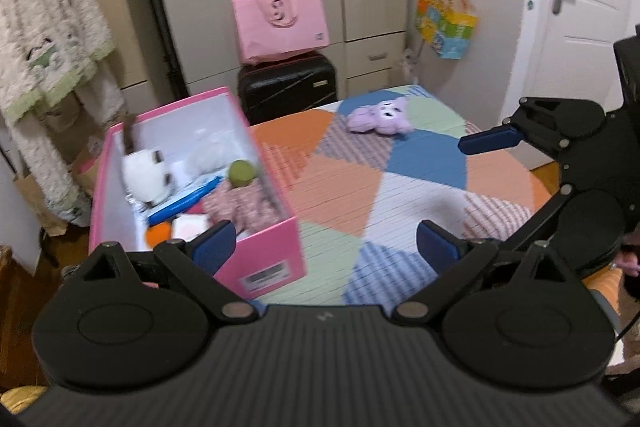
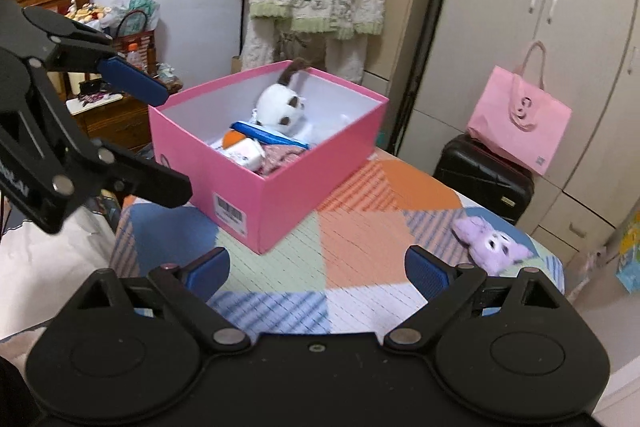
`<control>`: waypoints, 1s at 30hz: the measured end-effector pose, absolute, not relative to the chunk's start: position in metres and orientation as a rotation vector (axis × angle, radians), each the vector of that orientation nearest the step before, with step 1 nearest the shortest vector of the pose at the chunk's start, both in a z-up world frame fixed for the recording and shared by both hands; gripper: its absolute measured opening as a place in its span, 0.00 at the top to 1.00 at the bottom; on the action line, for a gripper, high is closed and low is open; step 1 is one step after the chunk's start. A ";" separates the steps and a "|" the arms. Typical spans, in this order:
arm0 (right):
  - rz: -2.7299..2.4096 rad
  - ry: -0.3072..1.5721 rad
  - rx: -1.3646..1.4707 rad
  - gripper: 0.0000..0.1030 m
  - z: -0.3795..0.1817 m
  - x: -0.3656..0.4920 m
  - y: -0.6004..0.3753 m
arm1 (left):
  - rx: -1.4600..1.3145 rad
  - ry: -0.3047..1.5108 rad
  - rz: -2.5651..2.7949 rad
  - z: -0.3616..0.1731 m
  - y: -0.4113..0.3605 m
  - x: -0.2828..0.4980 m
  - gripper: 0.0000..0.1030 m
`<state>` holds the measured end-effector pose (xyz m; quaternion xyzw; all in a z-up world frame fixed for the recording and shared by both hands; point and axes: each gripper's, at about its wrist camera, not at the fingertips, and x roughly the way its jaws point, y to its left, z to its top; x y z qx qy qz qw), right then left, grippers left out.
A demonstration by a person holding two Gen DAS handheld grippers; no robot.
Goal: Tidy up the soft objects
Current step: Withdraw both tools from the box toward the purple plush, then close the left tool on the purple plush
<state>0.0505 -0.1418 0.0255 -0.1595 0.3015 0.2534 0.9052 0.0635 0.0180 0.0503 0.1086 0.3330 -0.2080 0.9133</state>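
Both the left gripper [image 1: 324, 243] and the right gripper [image 2: 316, 273] hung spread wide and empty above the patchwork table [image 1: 340, 187], presumably because the last stray, a purple plush [image 2: 492, 245], lay well apart from the nearly filled pink box [image 2: 280, 195]

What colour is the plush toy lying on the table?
Light purple; the plush toy shows best in the right wrist view.

black ribbed housings, round pivot discs, silver rivets, blue-padded tongs [image 1: 324, 247]
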 end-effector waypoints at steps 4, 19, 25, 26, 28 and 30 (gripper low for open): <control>0.489 0.618 -0.271 0.06 0.016 0.052 -0.169 | 0.208 0.705 -0.481 0.042 -0.004 0.077 0.05; 0.296 0.457 -0.062 0.06 -0.039 0.106 -0.268 | 0.028 0.744 -0.587 -0.003 -0.070 0.161 0.05; 0.230 0.462 -0.109 0.06 -0.065 0.138 -0.283 | 0.120 0.610 -0.482 -0.028 -0.095 0.199 0.05; 0.234 0.467 -0.111 0.06 -0.067 0.144 -0.285 | 0.137 0.594 -0.471 -0.030 -0.100 0.203 0.05; 0.248 0.477 -0.111 0.06 -0.071 0.157 -0.287 | 0.149 0.578 -0.461 -0.034 -0.107 0.212 0.05; 0.272 0.490 -0.118 0.06 -0.076 0.172 -0.287 | 0.141 0.568 -0.465 -0.039 -0.115 0.221 0.05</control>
